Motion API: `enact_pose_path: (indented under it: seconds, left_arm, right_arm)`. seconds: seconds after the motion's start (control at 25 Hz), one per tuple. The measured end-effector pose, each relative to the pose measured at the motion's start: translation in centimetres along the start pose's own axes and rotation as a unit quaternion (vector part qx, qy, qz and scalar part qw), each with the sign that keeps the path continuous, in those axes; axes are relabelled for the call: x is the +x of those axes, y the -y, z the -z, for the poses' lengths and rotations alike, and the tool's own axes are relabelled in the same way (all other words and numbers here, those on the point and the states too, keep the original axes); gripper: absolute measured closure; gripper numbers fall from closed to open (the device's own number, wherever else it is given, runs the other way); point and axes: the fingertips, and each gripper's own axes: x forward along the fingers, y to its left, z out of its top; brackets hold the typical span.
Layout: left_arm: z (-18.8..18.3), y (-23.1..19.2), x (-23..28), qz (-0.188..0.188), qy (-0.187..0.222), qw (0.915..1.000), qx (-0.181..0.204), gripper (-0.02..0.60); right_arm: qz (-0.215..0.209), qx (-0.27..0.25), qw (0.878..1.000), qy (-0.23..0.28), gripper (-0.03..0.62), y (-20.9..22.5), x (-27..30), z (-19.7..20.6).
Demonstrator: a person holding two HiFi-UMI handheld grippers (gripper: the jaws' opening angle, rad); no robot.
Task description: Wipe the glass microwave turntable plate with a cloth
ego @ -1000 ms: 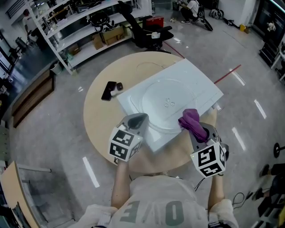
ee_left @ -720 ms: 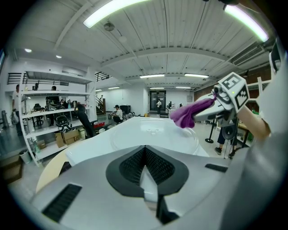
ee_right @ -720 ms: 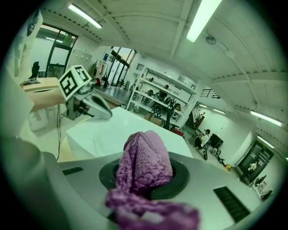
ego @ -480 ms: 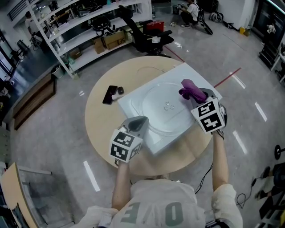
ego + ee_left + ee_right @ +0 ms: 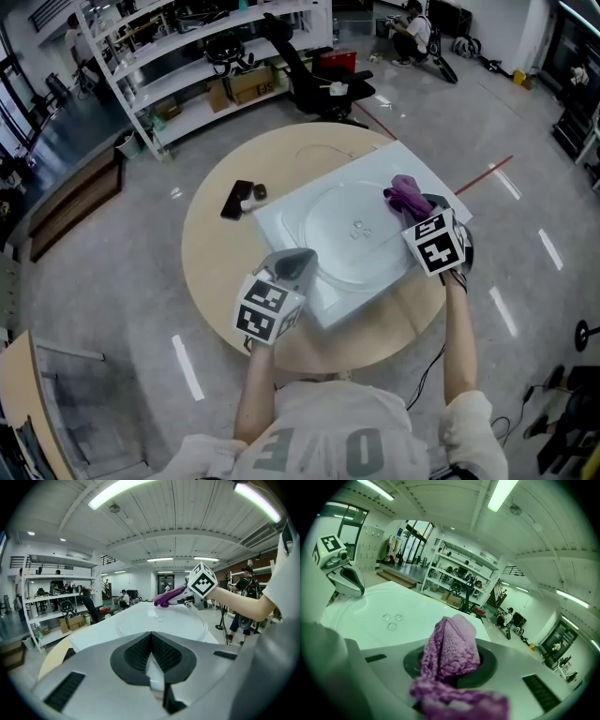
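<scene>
Round table [image 5: 211, 253] holds one glass plate [image 5: 352, 239]; right gripper [image 5: 417, 208] clamps one cloth [image 5: 403, 192].

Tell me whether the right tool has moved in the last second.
Yes. The right tool, shut on the purple cloth, went from the glass plate's near rim to its far right rim, away from the person.
</scene>
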Motion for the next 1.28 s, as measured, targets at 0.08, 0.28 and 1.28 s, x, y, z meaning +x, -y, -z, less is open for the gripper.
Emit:
enact_pose_path:
  seconds: [0.08, 0.28, 1.28]
  left_arm:
    - [0.1, 0.0, 0.0, -0.001, -0.001, 1.0000, -0.002, 0.580]
    - [0.1, -0.1, -0.1, -0.004, -0.001, 1.0000, 0.000, 0.580]
    - [-1.3, -1.3, -1.2, -0.031, 0.096, 0.9932, -0.057, 0.580]
  right_arm:
    - [0.001, 0.013, 1.000, 0.004, 0.537, -0.6, -1.2, 0.8]
    - [0.005, 0.034, 0.999, 0.013, 0.537, -2.8, -5.5, 3.0]
    - [0.020, 0.095, 0.991, 0.088, 0.537, -5.1, -10.7, 3.4]
